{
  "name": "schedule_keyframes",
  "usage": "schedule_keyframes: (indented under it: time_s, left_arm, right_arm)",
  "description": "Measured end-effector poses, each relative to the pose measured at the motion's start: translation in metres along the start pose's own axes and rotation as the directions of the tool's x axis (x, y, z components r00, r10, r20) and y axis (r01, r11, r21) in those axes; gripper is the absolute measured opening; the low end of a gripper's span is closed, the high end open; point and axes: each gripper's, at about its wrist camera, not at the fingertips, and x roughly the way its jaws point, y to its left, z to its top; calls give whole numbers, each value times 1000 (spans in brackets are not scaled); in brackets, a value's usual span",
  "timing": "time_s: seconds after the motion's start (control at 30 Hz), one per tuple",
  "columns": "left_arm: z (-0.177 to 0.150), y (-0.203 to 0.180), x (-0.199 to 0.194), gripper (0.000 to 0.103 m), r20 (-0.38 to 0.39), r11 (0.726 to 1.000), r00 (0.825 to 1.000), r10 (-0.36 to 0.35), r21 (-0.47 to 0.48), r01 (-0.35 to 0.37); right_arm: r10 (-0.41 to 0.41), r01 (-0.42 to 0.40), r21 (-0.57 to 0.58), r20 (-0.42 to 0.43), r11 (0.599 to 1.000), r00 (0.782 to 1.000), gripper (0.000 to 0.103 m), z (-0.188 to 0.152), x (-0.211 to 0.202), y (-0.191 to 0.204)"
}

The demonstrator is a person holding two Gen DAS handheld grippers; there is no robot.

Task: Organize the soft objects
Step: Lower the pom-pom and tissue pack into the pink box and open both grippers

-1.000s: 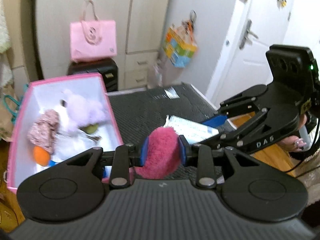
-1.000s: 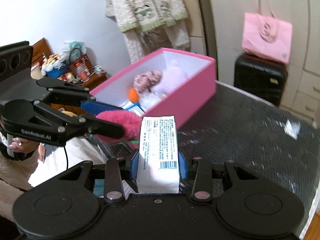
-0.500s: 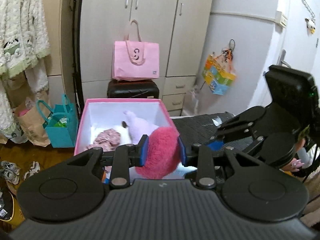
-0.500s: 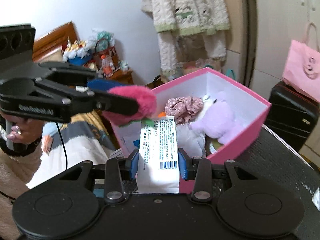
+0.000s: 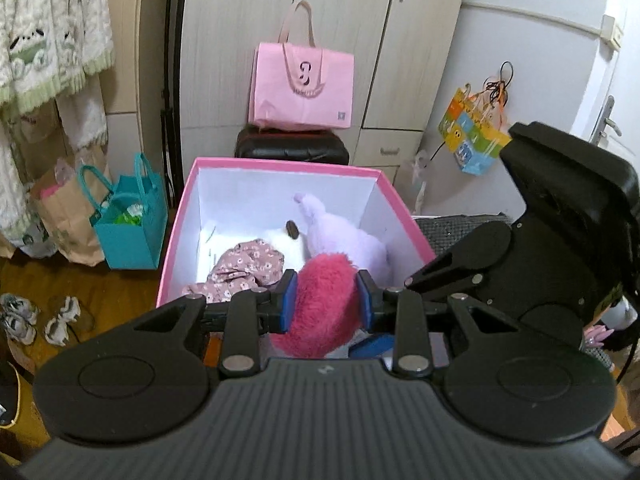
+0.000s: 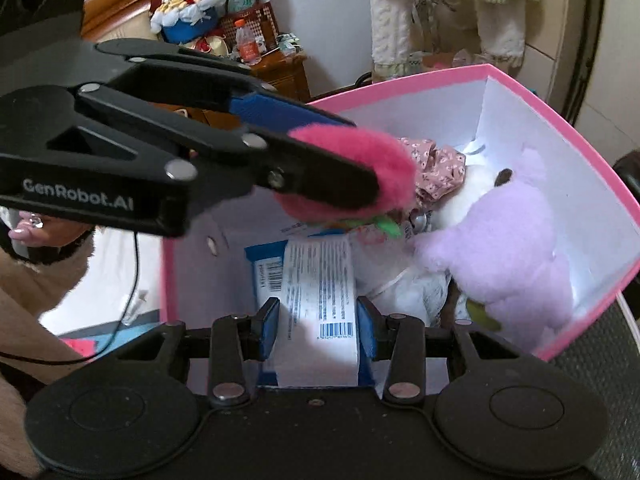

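Left hand-held gripper (image 5: 323,306) clamps pink plush (image 5: 320,304).

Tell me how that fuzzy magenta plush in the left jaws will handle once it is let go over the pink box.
The fuzzy magenta plush bulges around the pads, so probably soft and squashy. It looks light and should drop harmlessly into the pink box. Rolling seems unlikely.
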Motion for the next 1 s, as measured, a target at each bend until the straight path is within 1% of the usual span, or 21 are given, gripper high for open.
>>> schedule_keyframes:
  time_s: [0.07,0.17,0.33,0.4,0.43,0.5,0.57,0.67,0.83,0.9,0.97,1.0]
  left_arm:
    - [-1,2,4,30,2,1000,1000,15,3,-15]
    - [1,4,7,33,14,1000,999,30,-7,-30]
    - [2,5,9,35,22,1000,1000,17,-19,-17]
    - [4,3,9,38,21,999,1000,20,-25,-20]
    - [5,3,8,41,23,999,999,22,-29,-21]
    - [5,0,4,42,28,999,999,21,-36,-20]
    - [5,-3,-3,48,28,999,999,16,-40,-15]
    - [3,-7,-16,53,19,999,1000,16,-49,-15]
    - [-3,-21,-40,63,26,998,998,61,-25,-61]
    - [-4,-27,-49,67,31,997,997,73,-13,-73]
    - [-7,-33,-58,79,38,997,996,81,-8,-80]
    - [-8,-35,-62,83,41,997,996,83,-11,-83]
  right_arm:
    - [-22,22,-12,10,1000,1000,50,-1,-1,1]
    - [-72,74,-40,50,996,996,61,-5,-12,9]
    - [-121,123,-15,124,992,985,64,-21,-42,18]
    - [-144,146,-3,149,989,978,65,-26,-54,22]
    - [-156,157,6,160,988,975,65,-29,-58,24]
    - [-177,175,25,180,984,968,66,-34,-68,28]
    - [-201,196,45,199,980,959,67,-40,-77,32]
    - [-235,225,72,209,972,949,68,-45,-85,36]
    - [-288,268,125,203,955,936,69,-56,-93,42]
    - [-314,288,145,203,946,928,72,-61,-97,45]
    - [-339,310,161,204,937,919,74,-65,-101,49]
    - [-353,322,171,198,931,914,78,-67,-103,51]
